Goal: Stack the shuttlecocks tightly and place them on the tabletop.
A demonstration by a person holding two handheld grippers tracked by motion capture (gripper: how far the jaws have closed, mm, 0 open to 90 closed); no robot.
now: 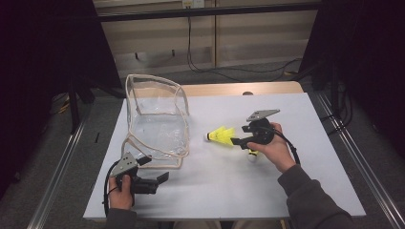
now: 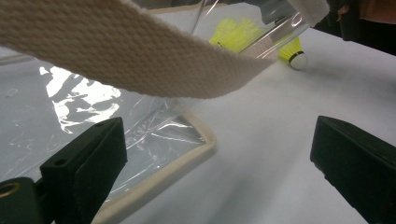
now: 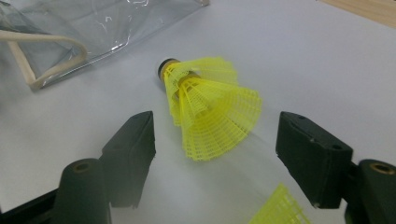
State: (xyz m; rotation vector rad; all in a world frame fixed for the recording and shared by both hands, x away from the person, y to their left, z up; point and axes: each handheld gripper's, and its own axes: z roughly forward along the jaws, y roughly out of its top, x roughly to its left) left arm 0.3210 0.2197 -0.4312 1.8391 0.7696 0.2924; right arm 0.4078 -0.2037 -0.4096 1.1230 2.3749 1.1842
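- yellow shuttlecock point(image 3: 205, 102) lies on its side on the white counter point(image 1: 286, 186), straight ahead of the right gripper point(image 3: 215, 144), its flared skirt between the open jaws and nearest them.
- its long axis runs away from that gripper: skirt at the jaws, cork tip pointing on toward the clear bag point(image 1: 157, 119).
- the pads do not touch the skirt; there is a gap on each side, so nothing is held.
- a second shuttlecock point(image 1: 252, 155) lies just under the right hand, its yellow edge showing low in the right gripper view.
- the left gripper point(image 1: 162, 179) hangs open and empty at the bag's near corner, beside the cloth strap point(image 2: 140, 51), well apart from both shuttlecocks.
- the right hand is the nearer one; in my judgement a pick-up means closing across the skirt, then carrying it leftward to the bag.
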